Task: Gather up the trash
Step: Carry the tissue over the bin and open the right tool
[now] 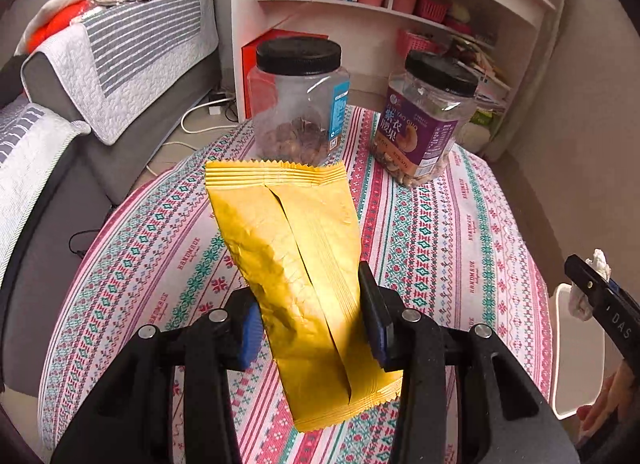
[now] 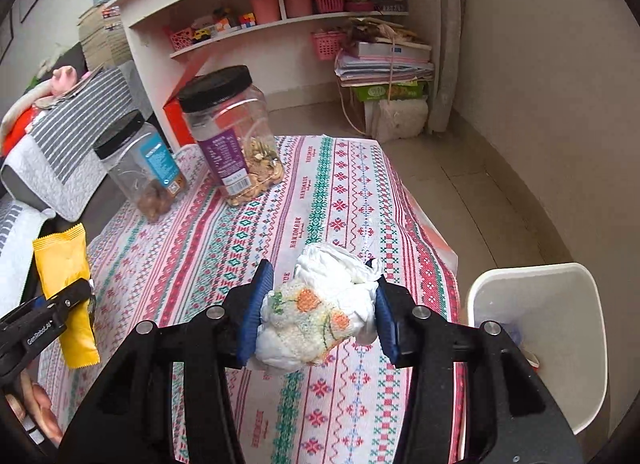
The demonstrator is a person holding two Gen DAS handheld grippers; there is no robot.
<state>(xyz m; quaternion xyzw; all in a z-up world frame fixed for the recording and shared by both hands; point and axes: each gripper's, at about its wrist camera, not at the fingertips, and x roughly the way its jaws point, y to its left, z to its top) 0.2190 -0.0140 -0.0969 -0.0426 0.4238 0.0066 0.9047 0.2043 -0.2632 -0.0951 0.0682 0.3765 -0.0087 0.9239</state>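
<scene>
In the left wrist view, the left gripper (image 1: 312, 312) is clamping a yellow snack wrapper (image 1: 296, 264) at centre frame, both pads pressing its sides, the wrapper hanging clear above the patterned tablecloth (image 1: 460, 232). In the right wrist view, the right gripper (image 2: 320, 312) is squeezing a crumpled white tissue wad (image 2: 320, 304) with orange and green print between its blue pads at lower centre, also raised over the cloth. A white trash bin (image 2: 536, 328) is standing at lower right, beside the table edge. Two black-lidded jars, a clear jar (image 1: 300, 104) and a purple-labelled jar (image 1: 424, 120), are sitting in the upper half of the left view
</scene>
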